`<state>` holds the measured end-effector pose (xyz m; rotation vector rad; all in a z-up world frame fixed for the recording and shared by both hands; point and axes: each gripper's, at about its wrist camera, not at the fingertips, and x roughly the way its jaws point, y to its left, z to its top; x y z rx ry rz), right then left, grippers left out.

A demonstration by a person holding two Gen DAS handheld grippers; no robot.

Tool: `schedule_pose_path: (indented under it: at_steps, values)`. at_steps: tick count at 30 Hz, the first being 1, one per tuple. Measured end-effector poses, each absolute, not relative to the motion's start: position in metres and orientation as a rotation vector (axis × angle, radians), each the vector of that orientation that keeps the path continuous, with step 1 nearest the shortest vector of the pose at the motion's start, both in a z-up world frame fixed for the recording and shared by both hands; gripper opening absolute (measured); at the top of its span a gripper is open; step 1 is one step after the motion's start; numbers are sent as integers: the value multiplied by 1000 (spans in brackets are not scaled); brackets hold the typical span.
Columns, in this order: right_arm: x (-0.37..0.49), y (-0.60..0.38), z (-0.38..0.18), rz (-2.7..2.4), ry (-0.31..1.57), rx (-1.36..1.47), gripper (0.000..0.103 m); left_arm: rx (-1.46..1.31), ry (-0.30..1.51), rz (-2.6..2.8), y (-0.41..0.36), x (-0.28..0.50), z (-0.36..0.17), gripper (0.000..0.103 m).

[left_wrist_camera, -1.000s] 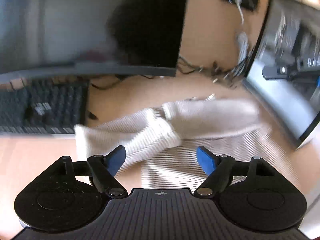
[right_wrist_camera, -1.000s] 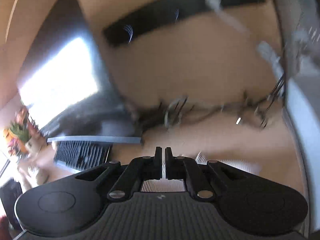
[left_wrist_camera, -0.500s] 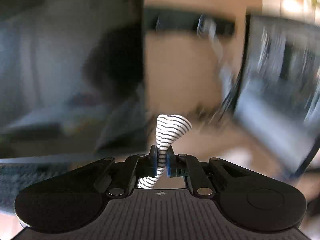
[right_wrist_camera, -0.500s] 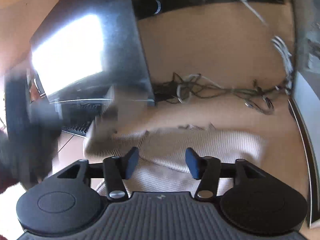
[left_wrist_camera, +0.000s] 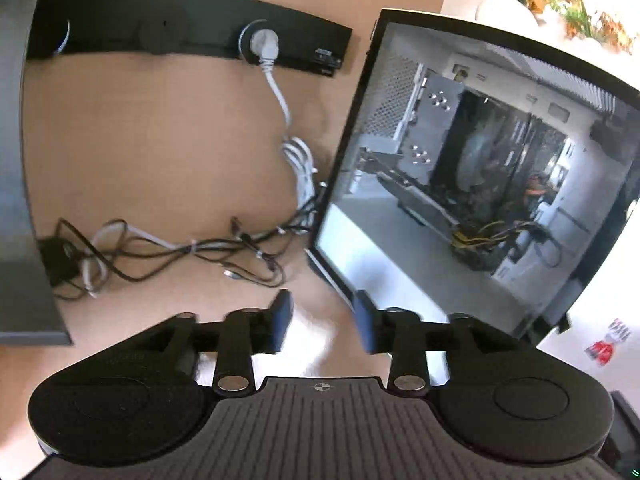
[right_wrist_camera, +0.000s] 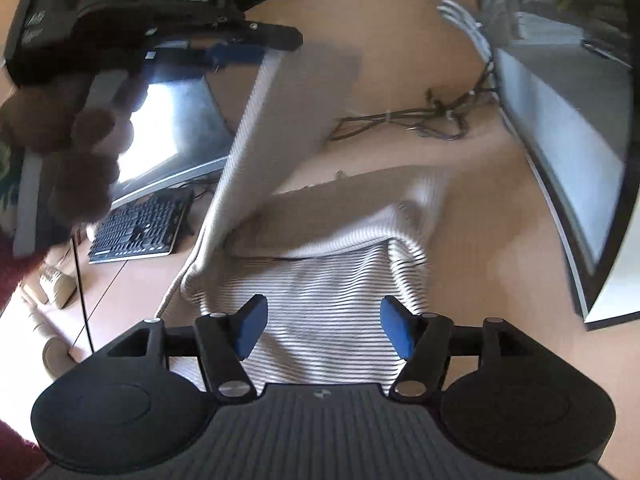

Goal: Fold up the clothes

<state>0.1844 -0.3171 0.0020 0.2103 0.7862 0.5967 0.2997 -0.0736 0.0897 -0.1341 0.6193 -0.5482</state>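
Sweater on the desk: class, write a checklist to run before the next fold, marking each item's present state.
1. Right hand-held gripper open above the sweater: ok.
2. Left hand-held gripper open: ok.
3. Sweater lying flat: not ok, the sleeve is raised and the body is rumpled.
4. Sleeve free of the left hand-held gripper: cannot tell.
5. Cables apart from the sweater: ok.
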Motion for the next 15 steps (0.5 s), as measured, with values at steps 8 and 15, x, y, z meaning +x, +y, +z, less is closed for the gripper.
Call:
schedule_pose_path:
  at_steps: [8, 15]
  values:
    - [228, -312, 7, 540, 756, 241, 63, -88, 649, -423, -22, 284, 72, 78]
    - [292, -274, -11, 417, 782, 178, 57, 3, 851, -282, 25, 264, -5, 81]
